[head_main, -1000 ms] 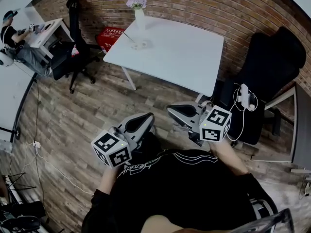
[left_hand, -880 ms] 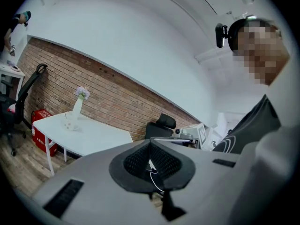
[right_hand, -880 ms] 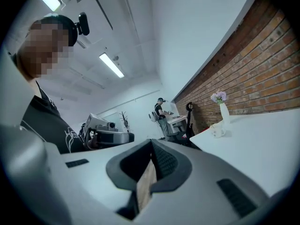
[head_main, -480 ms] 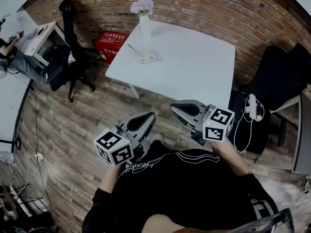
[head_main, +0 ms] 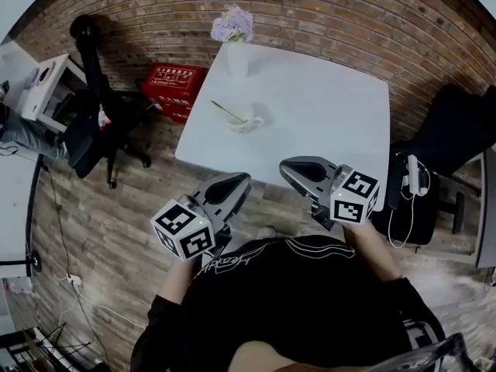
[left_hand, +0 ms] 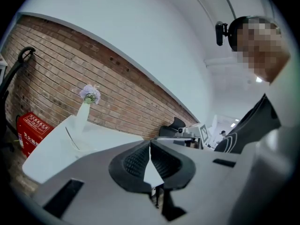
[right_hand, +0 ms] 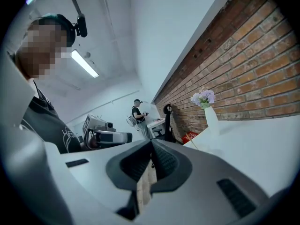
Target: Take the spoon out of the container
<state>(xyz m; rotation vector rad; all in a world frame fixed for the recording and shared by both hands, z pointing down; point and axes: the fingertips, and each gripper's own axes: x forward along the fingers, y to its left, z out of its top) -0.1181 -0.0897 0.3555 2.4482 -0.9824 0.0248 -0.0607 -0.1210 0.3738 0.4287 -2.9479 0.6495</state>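
Spoon [head_main: 225, 111] leans in the small white container [head_main: 243, 121] on the tabletop [head_main: 325, 115], handle sticking out, which offers a grasp. The 2 tools, left hand-held gripper [head_main: 235, 183] and right hand-held gripper [head_main: 293, 166], hover well short, jaws closed and empty, probably just approaching.

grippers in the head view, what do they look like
Both the left gripper and right gripper have pale grey shells with black ribbed pads, and each carries a white cube printed with black square markers. The person wears a black top with white line print.
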